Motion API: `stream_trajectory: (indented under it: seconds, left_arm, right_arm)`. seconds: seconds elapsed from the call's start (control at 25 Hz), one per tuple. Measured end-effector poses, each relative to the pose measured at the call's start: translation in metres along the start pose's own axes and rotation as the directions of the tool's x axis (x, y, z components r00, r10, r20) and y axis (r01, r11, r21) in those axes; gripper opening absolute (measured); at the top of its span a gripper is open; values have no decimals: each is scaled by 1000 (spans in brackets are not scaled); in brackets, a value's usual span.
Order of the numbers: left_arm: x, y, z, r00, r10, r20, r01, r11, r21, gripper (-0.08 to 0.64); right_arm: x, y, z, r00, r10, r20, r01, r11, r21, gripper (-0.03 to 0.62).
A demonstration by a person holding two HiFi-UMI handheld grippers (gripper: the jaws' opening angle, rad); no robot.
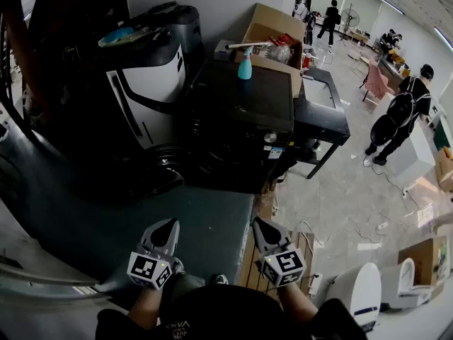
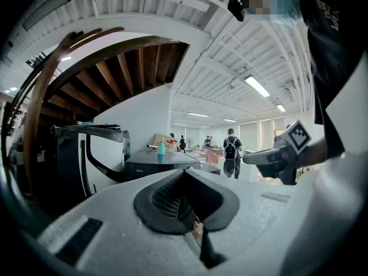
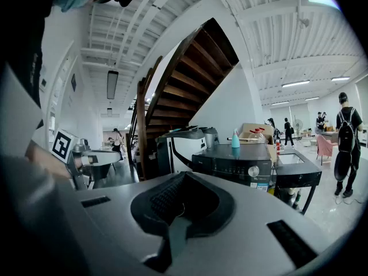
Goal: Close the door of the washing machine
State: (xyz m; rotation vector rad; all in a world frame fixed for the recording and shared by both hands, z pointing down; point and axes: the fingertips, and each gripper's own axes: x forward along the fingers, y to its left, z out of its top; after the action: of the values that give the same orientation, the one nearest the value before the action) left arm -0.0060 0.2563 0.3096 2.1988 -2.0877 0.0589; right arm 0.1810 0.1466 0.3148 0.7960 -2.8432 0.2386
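Observation:
The black washing machine stands ahead of me, its control panel and knob facing me, and it also shows in the right gripper view and the left gripper view. A dark round door hangs swung out at its lower left, dim and hard to make out. My left gripper and right gripper hover side by side well short of the machine, both shut and empty. The left gripper and the right gripper point almost level.
A blue spray bottle stands on the washer's top. A white and black appliance is on the left, cardboard boxes behind, a black cart on the right. A wooden pallet lies underfoot. People walk at the right.

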Motion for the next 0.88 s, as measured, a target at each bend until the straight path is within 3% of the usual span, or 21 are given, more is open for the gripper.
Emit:
stream_trajectory:
  seconds: [0.32, 0.52, 0.72, 0.88]
  left_arm:
    - [13, -1, -2, 1000, -21, -11, 21, 1000, 0, 5]
    - [16, 3, -4, 999, -35, -5, 35, 999, -7, 5]
    - [27, 16, -16, 996, -81, -20, 81, 997, -10, 15]
    - [36, 51, -20, 994, -105, -23, 104, 994, -34, 68]
  right_arm:
    - [3, -11, 1, 1000, -1, -9, 0, 1000, -23, -3]
    - [9, -14, 2, 999, 16, 38, -16, 1000, 5, -2]
    - [31, -15, -3, 999, -13, 48, 11, 999, 43, 80]
    - [61, -6, -3, 996, -52, 68, 47, 997, 68, 155]
